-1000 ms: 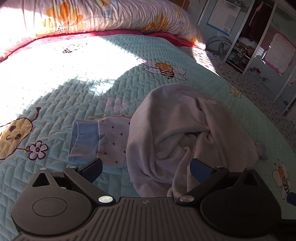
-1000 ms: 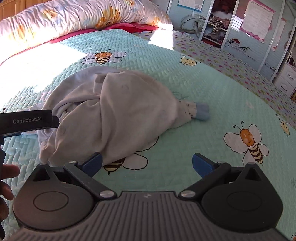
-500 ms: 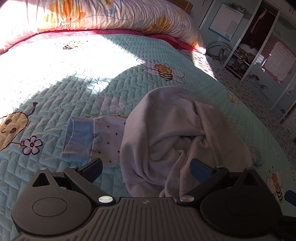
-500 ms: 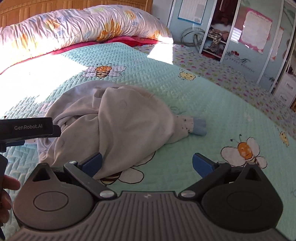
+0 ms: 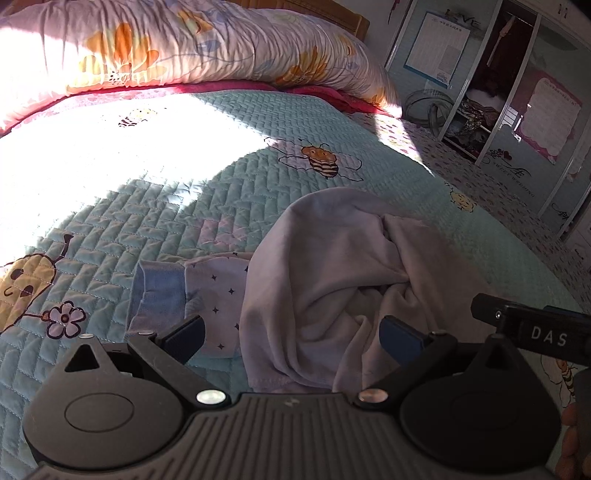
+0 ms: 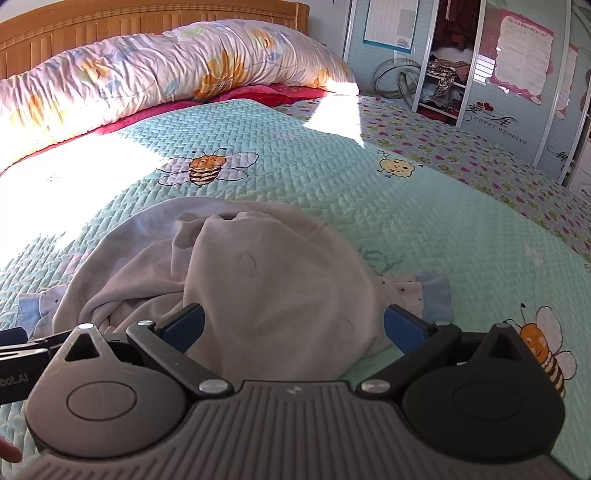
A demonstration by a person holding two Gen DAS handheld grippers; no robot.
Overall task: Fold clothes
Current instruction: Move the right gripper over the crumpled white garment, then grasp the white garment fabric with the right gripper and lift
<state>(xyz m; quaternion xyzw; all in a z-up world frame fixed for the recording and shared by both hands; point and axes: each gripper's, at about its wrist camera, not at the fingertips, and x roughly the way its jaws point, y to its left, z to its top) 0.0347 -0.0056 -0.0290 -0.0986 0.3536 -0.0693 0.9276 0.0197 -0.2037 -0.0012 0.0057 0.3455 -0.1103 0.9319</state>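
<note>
A crumpled pale grey garment (image 5: 332,280) (image 6: 266,280) lies heaped on the teal quilted bedspread (image 5: 221,192) (image 6: 424,229). A star-print sleeve with a blue cuff (image 5: 159,291) sticks out to the left; its other cuff (image 6: 436,291) shows at the right. My left gripper (image 5: 291,334) hovers open just above the garment's near hem, with nothing between its blue pads. My right gripper (image 6: 293,325) is open too, close over the heap's near side. Its black body (image 5: 532,332) shows at the right of the left wrist view.
A rolled floral duvet (image 6: 166,81) lies along the wooden headboard (image 6: 147,26) at the back. Strong sunlight washes out the bedspread's far left. Wardrobe doors and open shelves (image 6: 447,81) stand beyond the bed's right side. A hand (image 5: 570,435) shows at the lower right.
Both grippers have moved in closer to the garment and lower over it. The right gripper now appears at the edge of the left wrist view. The garment has not moved.
</note>
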